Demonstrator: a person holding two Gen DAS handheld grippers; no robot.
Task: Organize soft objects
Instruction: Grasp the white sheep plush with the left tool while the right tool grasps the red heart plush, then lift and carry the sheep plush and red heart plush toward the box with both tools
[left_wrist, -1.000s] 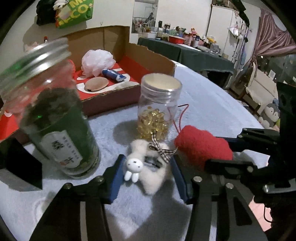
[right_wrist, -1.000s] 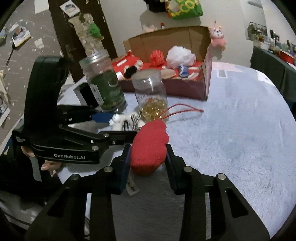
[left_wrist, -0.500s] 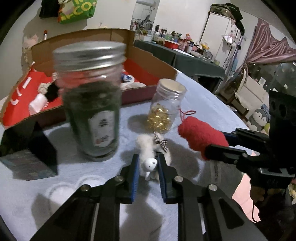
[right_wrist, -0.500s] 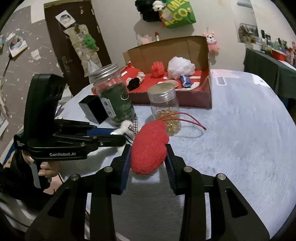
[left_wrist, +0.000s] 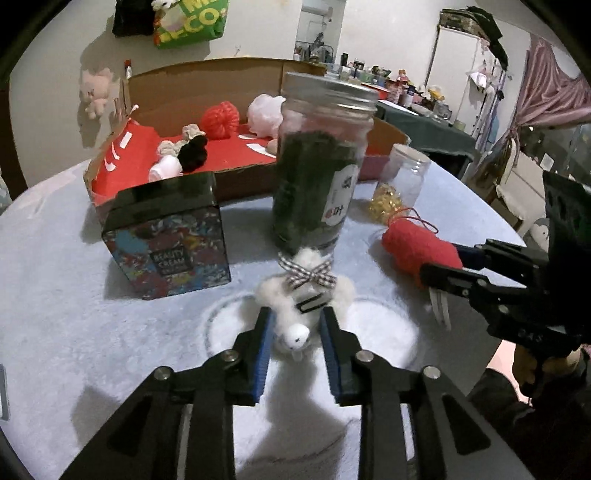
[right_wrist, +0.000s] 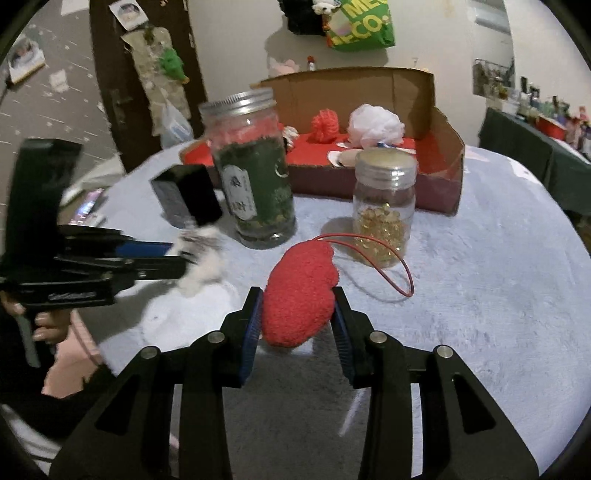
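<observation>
Left wrist view: a fluffy white plush (left_wrist: 303, 314) with a checked bow sits between the blue pads of the left tongs (left_wrist: 295, 334), which are opening around it, just in front of the tall green jar (left_wrist: 321, 162) on the bench (left_wrist: 74, 314). Only here does the printed cream box (left_wrist: 168, 240) show its face.

Right wrist view: the right tongs (right_wrist: 298, 319), also opening, clamp a red fuzzy heart (right_wrist: 299, 291) with a red cord, before the capsule jar (right_wrist: 384, 206). This view alone shows a hand (right_wrist: 44, 326) holding the left tongs.

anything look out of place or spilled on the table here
Nothing spilled or toppled. Both jars, the tall green-filled jar and the small jar of gold beads, stand upright with lids on. The red heart's cord merely trails loose across the table.
</observation>
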